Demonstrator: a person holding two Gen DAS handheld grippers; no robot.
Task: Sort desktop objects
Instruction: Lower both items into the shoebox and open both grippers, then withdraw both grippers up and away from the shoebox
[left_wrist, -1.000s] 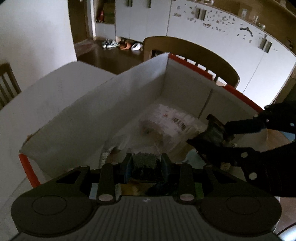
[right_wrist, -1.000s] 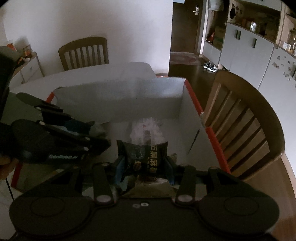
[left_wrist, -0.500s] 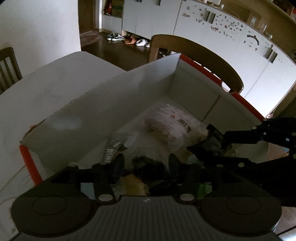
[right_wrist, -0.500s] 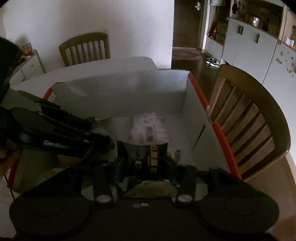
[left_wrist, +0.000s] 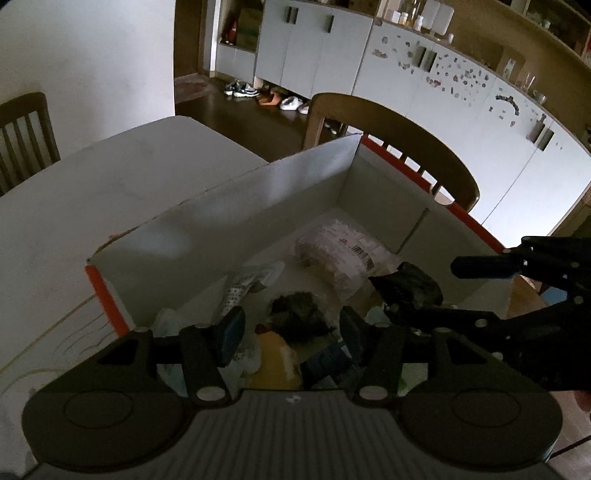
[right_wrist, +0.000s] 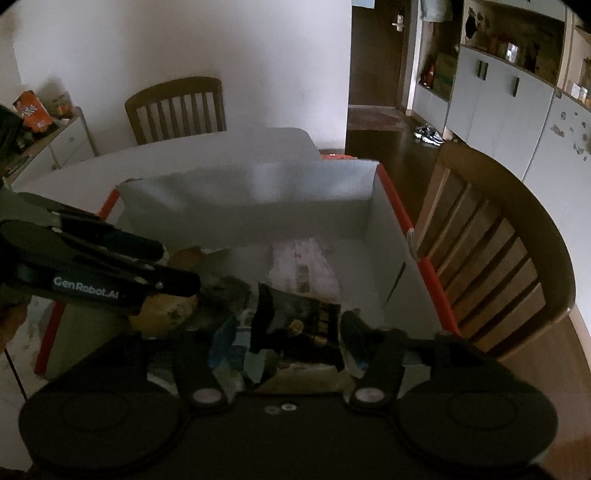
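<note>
A white cardboard box with orange edges (left_wrist: 229, 210) (right_wrist: 258, 192) stands on the table and holds several snack packets. My left gripper (left_wrist: 291, 328) is open above the box's near end, over a dark crumpled packet (left_wrist: 299, 314) that lies inside. My right gripper (right_wrist: 291, 332) is open; a black packet with yellow print (right_wrist: 295, 325) hangs loose between its fingers, tilted. That packet also shows in the left wrist view (left_wrist: 406, 288). A pale packet with a barcode (left_wrist: 343, 251) (right_wrist: 303, 266) lies at the far end of the box.
A yellow packet (left_wrist: 273, 354) and a blue one (left_wrist: 325, 362) lie under my left gripper. Wooden chairs (right_wrist: 491, 251) (right_wrist: 177, 107) stand around the white table (left_wrist: 74, 206). White cabinets (left_wrist: 443, 96) line the far wall.
My left gripper has opened and let the dark packet drop into the box, then risen. My right gripper has opened, and the black packet has tilted loose between its fingers.
</note>
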